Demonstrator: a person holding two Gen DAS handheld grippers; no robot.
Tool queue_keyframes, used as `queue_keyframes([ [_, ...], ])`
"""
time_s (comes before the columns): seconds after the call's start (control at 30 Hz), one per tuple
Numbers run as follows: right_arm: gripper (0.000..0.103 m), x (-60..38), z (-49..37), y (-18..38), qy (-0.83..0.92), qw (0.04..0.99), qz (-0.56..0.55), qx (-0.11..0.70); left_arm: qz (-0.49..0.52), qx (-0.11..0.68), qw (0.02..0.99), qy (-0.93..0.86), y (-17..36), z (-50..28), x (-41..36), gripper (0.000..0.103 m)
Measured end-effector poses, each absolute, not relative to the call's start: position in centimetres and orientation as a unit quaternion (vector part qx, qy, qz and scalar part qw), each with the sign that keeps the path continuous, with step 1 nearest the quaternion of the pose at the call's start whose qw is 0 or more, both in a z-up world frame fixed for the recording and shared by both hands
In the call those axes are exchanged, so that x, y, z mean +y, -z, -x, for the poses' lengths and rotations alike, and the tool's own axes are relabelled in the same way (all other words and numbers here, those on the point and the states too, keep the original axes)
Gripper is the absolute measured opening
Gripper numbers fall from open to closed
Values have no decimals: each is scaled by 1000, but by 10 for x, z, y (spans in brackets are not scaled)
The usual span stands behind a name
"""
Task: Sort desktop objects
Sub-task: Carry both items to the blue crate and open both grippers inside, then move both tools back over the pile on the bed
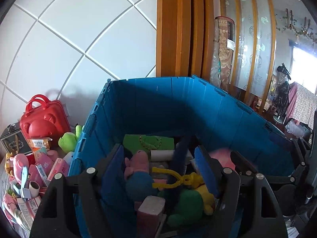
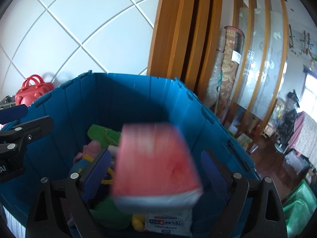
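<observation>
A blue folding crate fills both views and holds a pink plush, a yellow plastic clip toy, a green plush, a green pouch and a white roll. My left gripper hangs open over the crate with nothing between its blue pads. My right gripper is open above the crate. A blurred pink packet lies in the gap between its pads, apart from both. Below it sits a white wipes pack.
Left of the crate stands a red bear-shaped case, a green frog plush, a black box and a heap of small boxes and pink plush toys. Behind are a white tiled wall, a wooden door frame and a rolled rug.
</observation>
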State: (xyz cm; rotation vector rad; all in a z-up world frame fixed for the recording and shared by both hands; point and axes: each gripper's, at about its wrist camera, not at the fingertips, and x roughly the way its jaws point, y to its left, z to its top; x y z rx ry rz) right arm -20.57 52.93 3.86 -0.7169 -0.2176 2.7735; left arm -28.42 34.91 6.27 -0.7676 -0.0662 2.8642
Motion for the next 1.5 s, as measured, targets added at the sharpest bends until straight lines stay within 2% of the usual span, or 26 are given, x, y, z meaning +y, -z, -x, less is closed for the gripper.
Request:
queue_keyframes([
  [0.37, 98, 531, 205, -40, -961, 136, 232, -67, 254, -12, 75, -964, -63, 282, 351, 73],
  [0.47, 103, 528, 202, -40, -962, 142, 224, -69, 249, -7, 75, -965, -63, 276, 351, 73],
  [0.6, 103, 525, 201, -36, -960, 138, 232, -79, 264, -10, 76, -961, -58, 268, 345, 73],
  [0.87, 103, 520, 199, -33, -955, 134, 258, -58, 237, -23, 51, -970, -70, 232, 311, 73],
  [0.97, 103, 510, 194, -39, -959, 126, 248, -52, 225, -29, 24, -974, -73, 218, 288, 77],
  [1.03, 103, 496, 188, -47, -965, 109, 233, -50, 221, -38, 5, -975, -73, 209, 270, 82],
  [1.27, 103, 419, 175, -65, -982, 2, 181, -59, 213, -73, -87, -970, -59, 167, 182, 82],
  [1.5, 103, 323, 176, -61, -976, -103, 168, -91, 233, -98, -178, -951, -26, 127, 93, 82],
])
